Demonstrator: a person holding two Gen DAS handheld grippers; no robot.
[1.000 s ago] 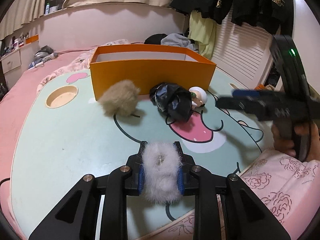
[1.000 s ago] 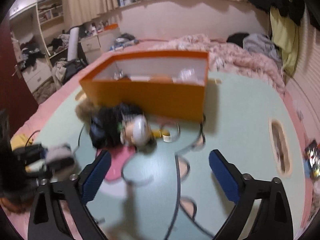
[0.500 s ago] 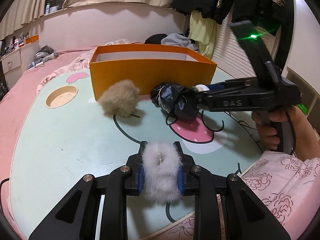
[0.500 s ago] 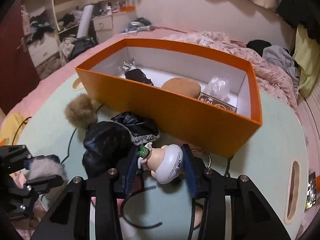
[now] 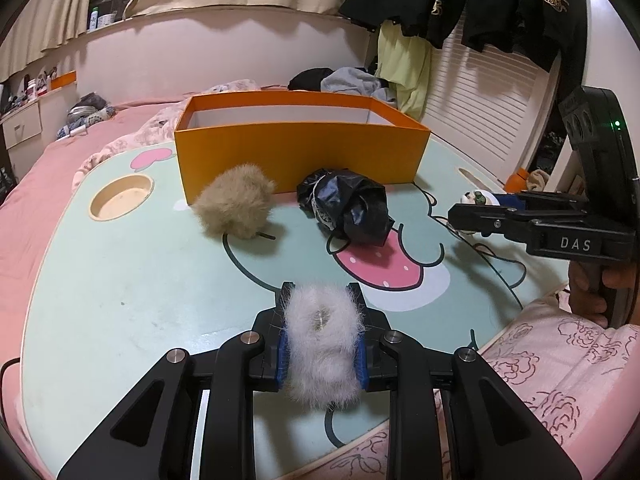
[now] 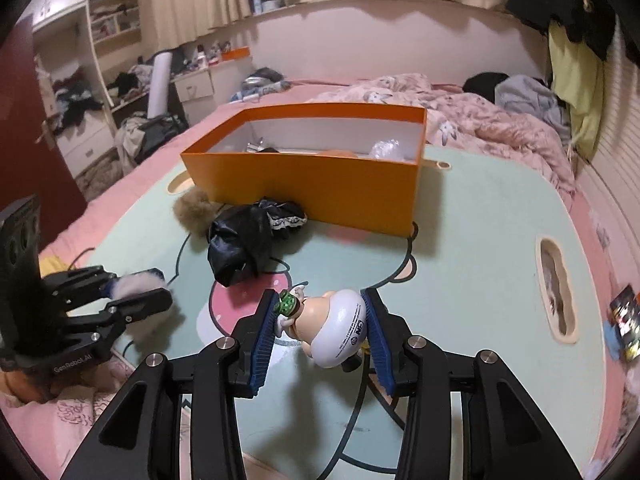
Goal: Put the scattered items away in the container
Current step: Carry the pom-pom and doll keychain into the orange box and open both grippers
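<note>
My left gripper (image 5: pixel 322 304) is shut on a white fluffy pom-pom (image 5: pixel 322 344) low over the near part of the mint-green table (image 5: pixel 120 272). My right gripper (image 6: pixel 322 312) is shut on a small white-and-peach toy figure (image 6: pixel 336 328), held above the table to the right of the black crumpled bag (image 6: pixel 244 244). In the left wrist view, the right gripper (image 5: pixel 476 210) shows at the right edge with the figure (image 5: pixel 476 198) at its tips. The orange box (image 6: pixel 312 188) stands open behind, with several items inside. A tan pom-pom (image 5: pixel 234 204) lies against its front wall.
A round cup recess (image 5: pixel 121 196) sits at the table's left, a slot handle hole (image 6: pixel 556 288) at its right. Pink bedding (image 5: pixel 560 360) surrounds the table. Clothes hang at the far right. A person's hand (image 5: pixel 588 292) holds the right gripper's handle.
The right gripper went from wide open to shut on the toy figure beside the black bag, then drew back from the box with it. The left gripper kept still.
</note>
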